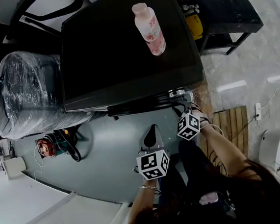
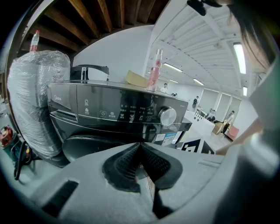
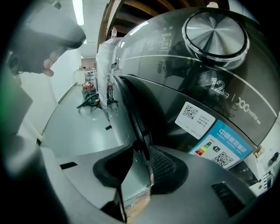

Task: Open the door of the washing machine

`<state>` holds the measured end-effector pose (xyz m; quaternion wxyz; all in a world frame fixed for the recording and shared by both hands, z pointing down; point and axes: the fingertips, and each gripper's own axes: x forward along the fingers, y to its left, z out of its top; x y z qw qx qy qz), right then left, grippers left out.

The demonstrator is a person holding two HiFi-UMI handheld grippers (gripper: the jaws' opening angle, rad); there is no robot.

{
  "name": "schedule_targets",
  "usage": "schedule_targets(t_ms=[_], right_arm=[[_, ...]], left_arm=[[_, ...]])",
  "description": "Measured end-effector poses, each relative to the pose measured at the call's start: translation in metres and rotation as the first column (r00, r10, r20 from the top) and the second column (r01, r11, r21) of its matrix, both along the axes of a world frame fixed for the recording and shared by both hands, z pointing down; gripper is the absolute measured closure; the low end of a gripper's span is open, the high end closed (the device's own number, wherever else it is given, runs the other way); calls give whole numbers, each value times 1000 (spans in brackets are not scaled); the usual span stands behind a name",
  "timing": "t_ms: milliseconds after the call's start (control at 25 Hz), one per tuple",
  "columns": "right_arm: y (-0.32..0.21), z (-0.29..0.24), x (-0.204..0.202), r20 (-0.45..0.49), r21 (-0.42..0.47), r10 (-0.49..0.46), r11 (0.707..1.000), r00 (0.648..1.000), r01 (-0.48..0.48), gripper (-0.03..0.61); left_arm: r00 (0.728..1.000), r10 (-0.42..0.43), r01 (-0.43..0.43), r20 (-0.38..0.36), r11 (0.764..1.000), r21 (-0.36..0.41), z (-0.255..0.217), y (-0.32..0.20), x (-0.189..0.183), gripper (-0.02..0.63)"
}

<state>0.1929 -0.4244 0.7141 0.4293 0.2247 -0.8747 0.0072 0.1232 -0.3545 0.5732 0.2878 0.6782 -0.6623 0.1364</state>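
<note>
Right tongs (image 3: 141, 148) clamp the edge of the washing machine door (image 3: 133, 113).

Dim indoor scene; ceiling strip lights (image 2: 239, 57) overhead; gripper views fisheye-warped, corners dark, foreground soft, perhaps motion-blurred.

Washer (image 1: 124, 46) glossy black, door (image 3: 131, 109) black too; knob (image 3: 216, 33) silver; sticker (image 3: 225, 146) blue; bottle (image 1: 149, 28) pink and white; floor (image 1: 114, 156) grey; wrap (image 1: 25, 95) clear, shiny.
</note>
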Motion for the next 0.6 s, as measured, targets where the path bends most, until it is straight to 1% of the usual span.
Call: schedule_targets(t_ms=[240, 400, 600], right_arm=[[4, 2, 1, -21, -5, -1, 1000, 1000, 1, 465], [15, 3, 1, -25, -12, -9, 1000, 1000, 9, 468], [30, 4, 4, -32, -19, 6, 1000, 999, -7, 471]], left_arm=[[1000, 0, 0, -13, 1000, 3, -1, 5, 3, 601], [1000, 9, -9, -15, 1000, 4, -2, 8, 3, 601], [999, 26, -26, -18, 1000, 9, -6, 17, 4, 601]])
